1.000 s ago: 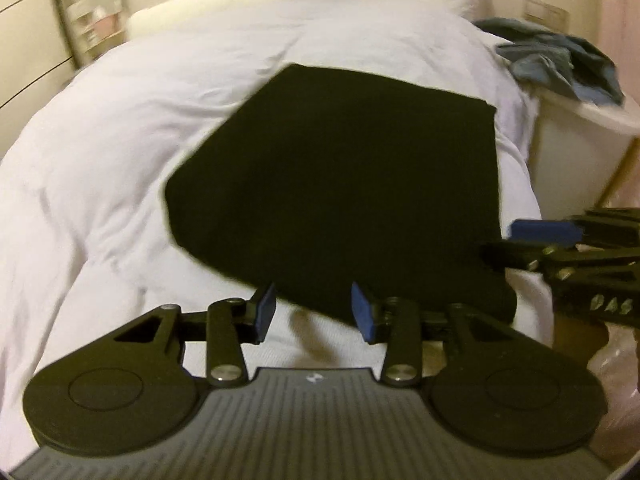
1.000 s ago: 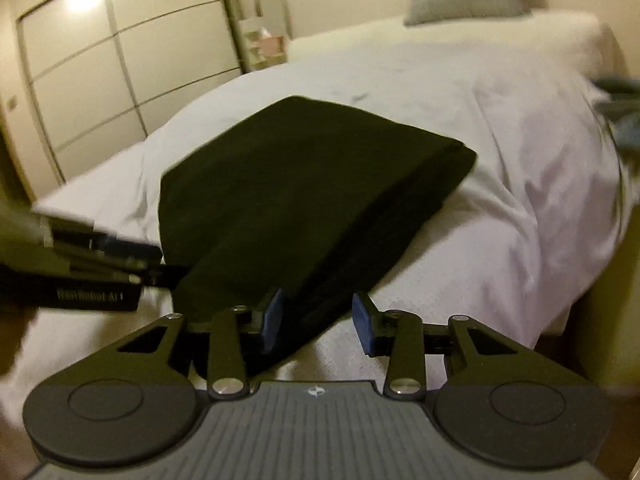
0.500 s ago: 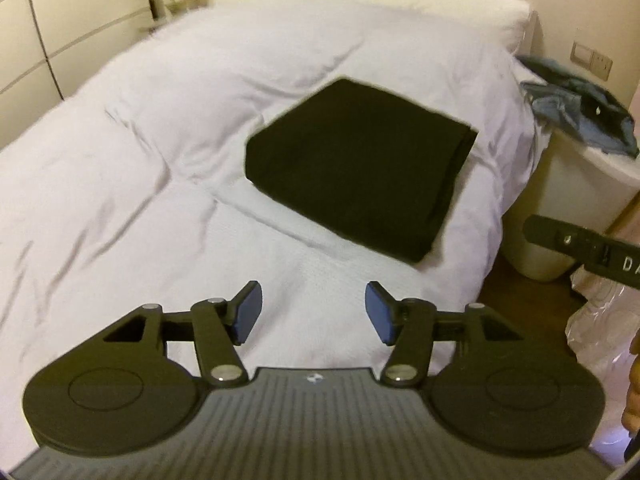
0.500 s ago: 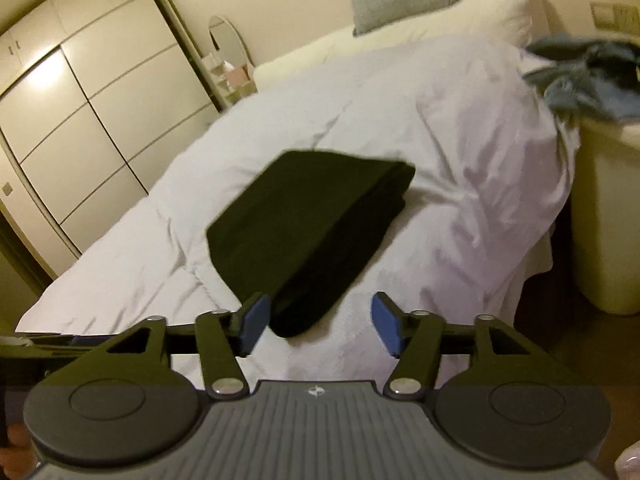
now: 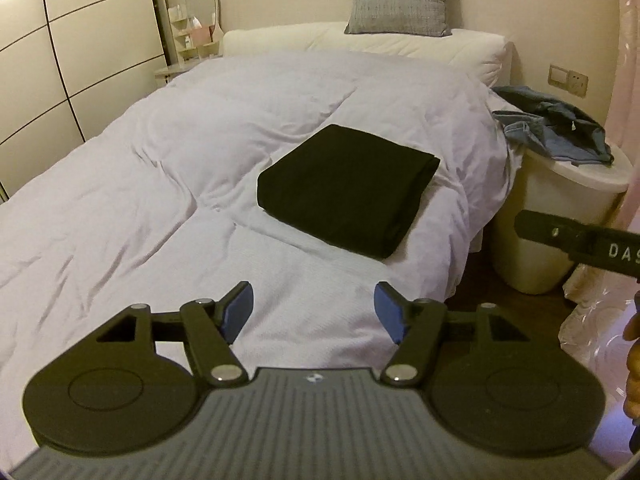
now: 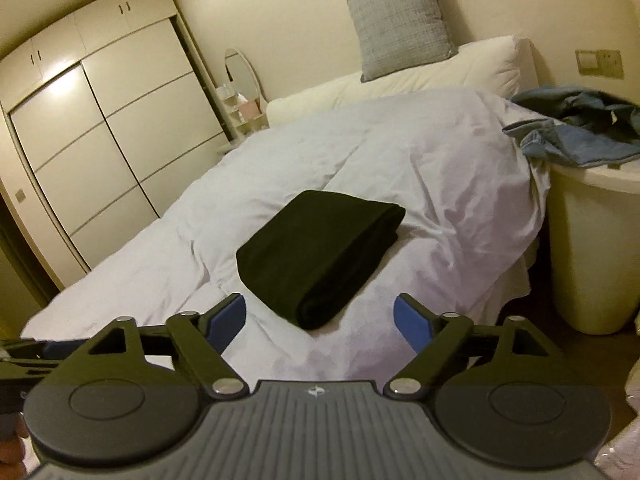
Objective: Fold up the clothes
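On white duvet (image 5: pixel 168 208), black garment (image 5: pixel 344 192) lies neatly folded.

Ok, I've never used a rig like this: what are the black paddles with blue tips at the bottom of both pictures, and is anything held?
Those are hand-held tongs, one in each of a person's hands, each with a camera looking along its fingers. One picture is from the left tongs, the other from the right tongs. Both are opening with nothing between the blue pads, so nothing is held. Ahead lies a bed with a white duvet; a folded black garment rests on it. Crumpled blue clothes sit on a cream bin beside the bed.
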Available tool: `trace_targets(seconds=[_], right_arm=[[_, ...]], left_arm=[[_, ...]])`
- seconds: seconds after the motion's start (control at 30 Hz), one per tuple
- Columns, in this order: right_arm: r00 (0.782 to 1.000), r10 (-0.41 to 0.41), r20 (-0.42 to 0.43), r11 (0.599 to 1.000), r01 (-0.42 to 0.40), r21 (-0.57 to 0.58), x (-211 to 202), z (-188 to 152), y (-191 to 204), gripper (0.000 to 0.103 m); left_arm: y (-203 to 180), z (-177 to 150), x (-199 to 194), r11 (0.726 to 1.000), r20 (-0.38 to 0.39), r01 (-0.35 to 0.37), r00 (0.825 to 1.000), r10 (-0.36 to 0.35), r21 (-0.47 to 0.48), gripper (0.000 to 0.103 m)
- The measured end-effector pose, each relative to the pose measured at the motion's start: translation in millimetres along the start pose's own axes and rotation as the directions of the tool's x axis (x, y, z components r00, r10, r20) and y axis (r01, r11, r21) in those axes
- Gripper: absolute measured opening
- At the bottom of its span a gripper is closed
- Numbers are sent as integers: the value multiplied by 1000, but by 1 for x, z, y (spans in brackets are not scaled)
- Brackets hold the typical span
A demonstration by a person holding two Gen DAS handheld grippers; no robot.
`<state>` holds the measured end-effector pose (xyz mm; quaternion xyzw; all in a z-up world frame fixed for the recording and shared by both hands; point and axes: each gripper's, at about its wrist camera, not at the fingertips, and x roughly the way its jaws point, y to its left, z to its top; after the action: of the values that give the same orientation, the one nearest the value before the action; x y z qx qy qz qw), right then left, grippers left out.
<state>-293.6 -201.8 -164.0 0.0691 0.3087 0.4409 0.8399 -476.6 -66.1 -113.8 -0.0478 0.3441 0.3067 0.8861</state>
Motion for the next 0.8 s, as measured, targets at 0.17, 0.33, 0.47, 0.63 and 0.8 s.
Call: trace_targets(seconds=[0.17, 0.33, 0.47, 0.63, 0.8], right_arm=[[1000, -3, 11, 1000, 3, -8, -13, -4, 0, 86], [1000, -8, 23, 1000, 8, -1, -21, -6, -5, 86], [1000, -7, 17, 1000, 7, 8, -21, -8, -10, 86], [1000, -3, 2, 1000, 3, 23, -13, -9, -17, 88], [999, 4, -38, 998, -2, 60, 6, -16, -33, 88]], left_arm=[[-8, -4, -10, 1000, 12, 5, 1000, -5, 8, 63], [-14, -7, -14, 1000, 17, 8, 1000, -8, 17, 63], [-17, -7, -11, 1000, 11, 4, 1000, -5, 20, 64], [-19, -5, 0, 1000, 1, 5, 1000, -5, 13, 64], [-5, -5, 27, 992, -49, 85, 995, -90, -96, 69]])
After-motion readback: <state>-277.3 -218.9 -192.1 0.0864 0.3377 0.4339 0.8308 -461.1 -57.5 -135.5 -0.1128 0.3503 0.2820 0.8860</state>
